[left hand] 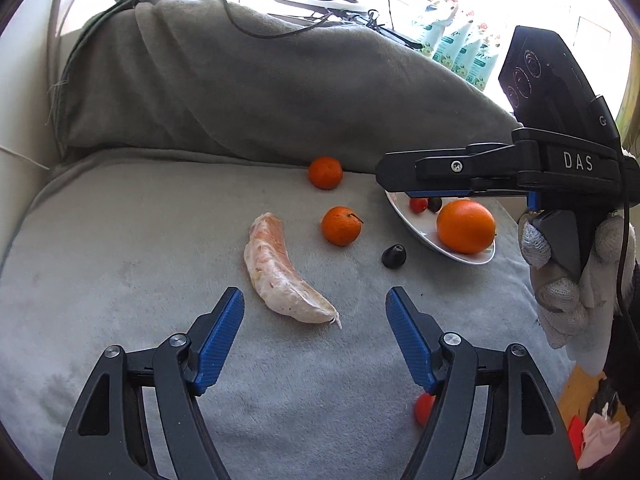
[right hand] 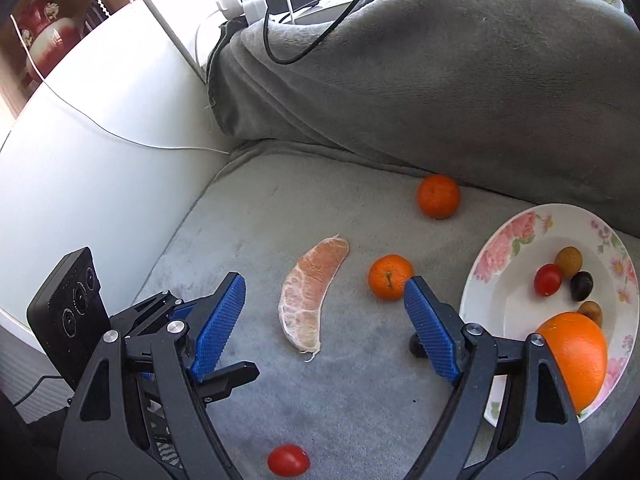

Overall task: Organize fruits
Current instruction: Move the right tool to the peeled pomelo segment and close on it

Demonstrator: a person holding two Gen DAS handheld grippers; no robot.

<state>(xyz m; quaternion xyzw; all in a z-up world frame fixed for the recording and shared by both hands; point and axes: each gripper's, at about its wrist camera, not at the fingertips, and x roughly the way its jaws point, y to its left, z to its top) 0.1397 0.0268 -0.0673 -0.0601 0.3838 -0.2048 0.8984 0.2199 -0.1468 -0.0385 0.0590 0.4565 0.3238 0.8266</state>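
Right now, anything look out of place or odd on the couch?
Yes. A peeled pink pomelo segment lies bare on the grey blanket, unlike the whole fruit. Two small orange tangerines, a red cherry tomato and a dark plum sit loose outside the floral white plate.

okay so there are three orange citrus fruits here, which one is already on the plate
The large orange, at the near edge of the flowered plate. It is clearly bigger than the two small mandarins, which both lie on the grey blanket.
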